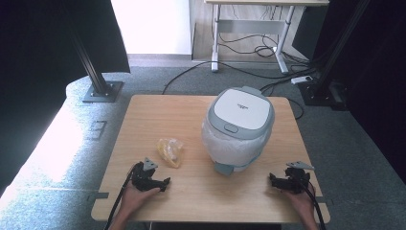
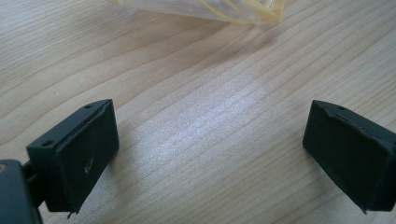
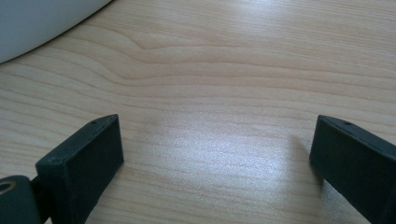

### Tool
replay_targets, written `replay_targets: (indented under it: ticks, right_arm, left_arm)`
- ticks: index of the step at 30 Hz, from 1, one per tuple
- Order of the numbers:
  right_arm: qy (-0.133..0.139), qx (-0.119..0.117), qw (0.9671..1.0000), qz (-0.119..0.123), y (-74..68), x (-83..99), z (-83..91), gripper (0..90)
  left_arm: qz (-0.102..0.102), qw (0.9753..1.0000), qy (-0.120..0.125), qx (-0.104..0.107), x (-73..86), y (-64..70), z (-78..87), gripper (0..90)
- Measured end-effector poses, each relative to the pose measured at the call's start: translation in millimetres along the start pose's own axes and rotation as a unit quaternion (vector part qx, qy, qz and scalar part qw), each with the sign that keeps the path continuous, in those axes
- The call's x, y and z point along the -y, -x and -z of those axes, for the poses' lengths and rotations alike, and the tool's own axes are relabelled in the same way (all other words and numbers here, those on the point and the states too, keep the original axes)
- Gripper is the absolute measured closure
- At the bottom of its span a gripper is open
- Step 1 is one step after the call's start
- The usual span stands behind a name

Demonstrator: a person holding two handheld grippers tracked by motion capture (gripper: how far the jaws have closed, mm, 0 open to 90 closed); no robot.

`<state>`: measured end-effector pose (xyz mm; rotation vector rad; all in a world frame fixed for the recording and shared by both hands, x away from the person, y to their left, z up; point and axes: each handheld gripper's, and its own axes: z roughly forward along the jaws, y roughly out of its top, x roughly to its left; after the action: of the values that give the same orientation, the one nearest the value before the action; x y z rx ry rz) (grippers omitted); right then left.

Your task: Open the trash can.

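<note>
Wooden table is carrying both my hands low in frame, left tool and right tool gaping wide, empty.

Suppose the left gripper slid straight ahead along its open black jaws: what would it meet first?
Probably the crumpled clear plastic bag with yellow trim, lying ahead of the left gripper on bare wooden table; depth is uncertain.
</note>
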<state>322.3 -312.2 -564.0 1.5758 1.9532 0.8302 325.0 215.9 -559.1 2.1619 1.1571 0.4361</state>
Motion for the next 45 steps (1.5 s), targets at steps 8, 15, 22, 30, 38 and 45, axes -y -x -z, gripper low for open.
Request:
replay_targets:
  ticks: [8, 15, 22, 30, 38, 45]
  right_arm:
    - [-0.006, 0.014, 0.9998, -0.013, -1.8, -1.5, -1.2, 0.9]
    - [0.013, 0.001, 0.9999, -0.005, 7.1, 3.1, 7.1, 21.6]
    - [0.06, -0.034, 0.9974, -0.022, 15.3, 1.8, 31.1, 50.7]
    - [0.099, -0.09, 0.9909, -0.016, 15.6, -5.7, 60.7, 74.6]
    - [0.14, -0.136, 0.9807, -0.005, 11.7, -23.3, 92.9, 90.0]
    - [0.165, -0.166, 0.9722, 0.009, 3.6, -37.2, 114.3, 90.0]
  left_arm:
    - [-0.002, 1.0, 0.0, 0.002, -1.2, -0.6, -1.1, 2.7]
    - [-0.002, 1.0, -0.001, 0.001, -1.2, -0.6, -1.1, 2.7]
    - [-0.002, 1.0, -0.001, 0.002, -1.3, -0.8, -1.1, 2.7]
    - [-0.003, 1.0, 0.0, 0.003, -1.4, -0.9, -1.2, 2.7]
    - [-0.003, 1.0, 0.0, 0.002, -1.4, -0.9, -1.2, 2.7]
    - [-0.003, 1.0, 0.0, 0.003, -1.4, -0.9, -1.2, 2.7]
